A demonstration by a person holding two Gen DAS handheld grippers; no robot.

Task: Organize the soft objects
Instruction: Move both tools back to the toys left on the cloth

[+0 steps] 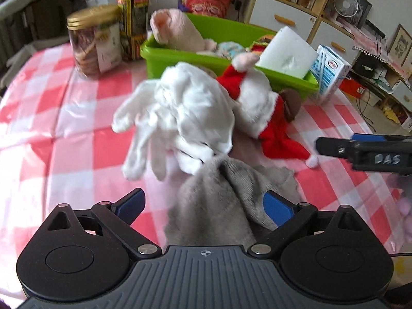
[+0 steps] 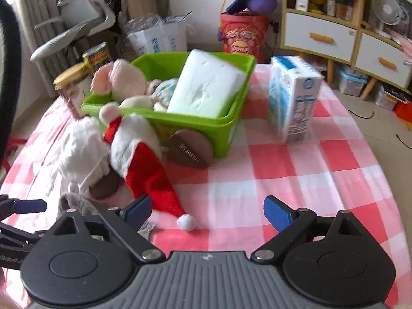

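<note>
On the far left of my bench (image 1: 38, 118), with its pink-and-white checked cloth, stands a gold-lidded clear jar (image 1: 94, 42). My left tongs (image 1: 204, 204) are spread wide, a grey plush cloth (image 1: 219, 195) lying between the fingers, gripped by neither. A white cotton glove (image 1: 180, 118) lies on that cloth, beside a red-and-white Santa hat (image 2: 144, 159). Behind sits the green plastic bin (image 2: 226, 126) holding a pink plush toy (image 2: 121, 77) and a white foam block (image 2: 206, 90). My right tongs (image 2: 207, 212) gape, empty. A blue-and-white carton (image 2: 293, 97) stands right of the bin.
</note>
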